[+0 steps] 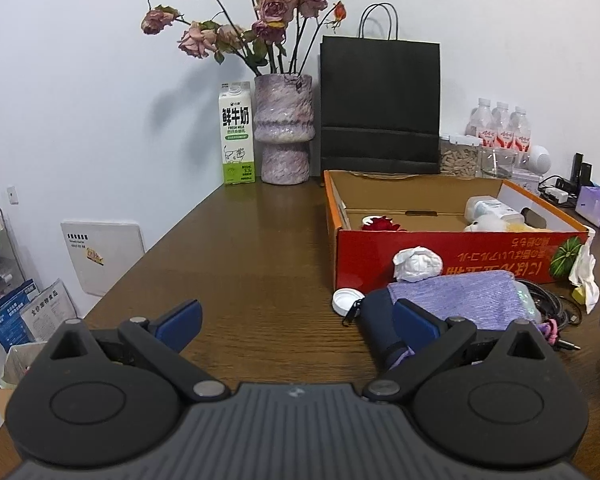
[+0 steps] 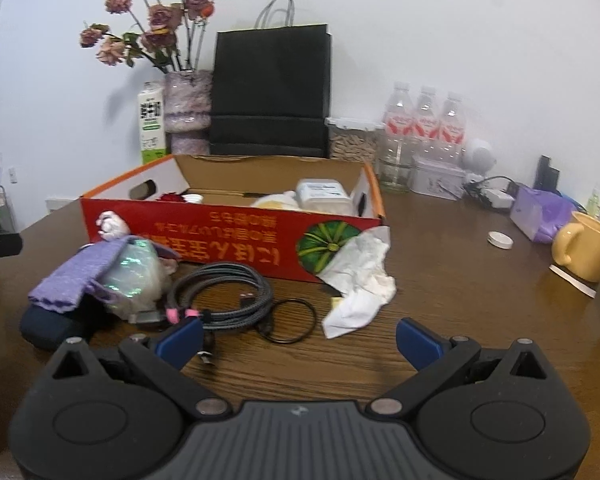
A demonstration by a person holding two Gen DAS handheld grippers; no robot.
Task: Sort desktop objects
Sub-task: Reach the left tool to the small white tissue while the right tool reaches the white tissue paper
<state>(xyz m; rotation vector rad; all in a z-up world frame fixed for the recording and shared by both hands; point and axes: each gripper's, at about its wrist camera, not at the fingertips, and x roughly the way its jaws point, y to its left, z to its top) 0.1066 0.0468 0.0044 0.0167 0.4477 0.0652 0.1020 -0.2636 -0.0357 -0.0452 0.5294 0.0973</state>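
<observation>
On the tabletop (image 2: 440,280), at twelve o'clock from the right gripper (image 2: 299,334), lies a crumpled tissue (image 2: 360,280) beside the red box (image 2: 228,240), and both grippers' fingers, the left gripper (image 1: 298,324) too, are spread wide, likely ready to grab.

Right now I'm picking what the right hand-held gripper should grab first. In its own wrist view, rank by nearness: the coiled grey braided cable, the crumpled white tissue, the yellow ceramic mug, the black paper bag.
1. Coiled grey braided cable: just ahead, left of the right hand-held gripper.
2. Crumpled white tissue: ahead, against the red box; close to the cable's rank.
3. Yellow ceramic mug: far right.
4. Black paper bag: back wall.
</observation>
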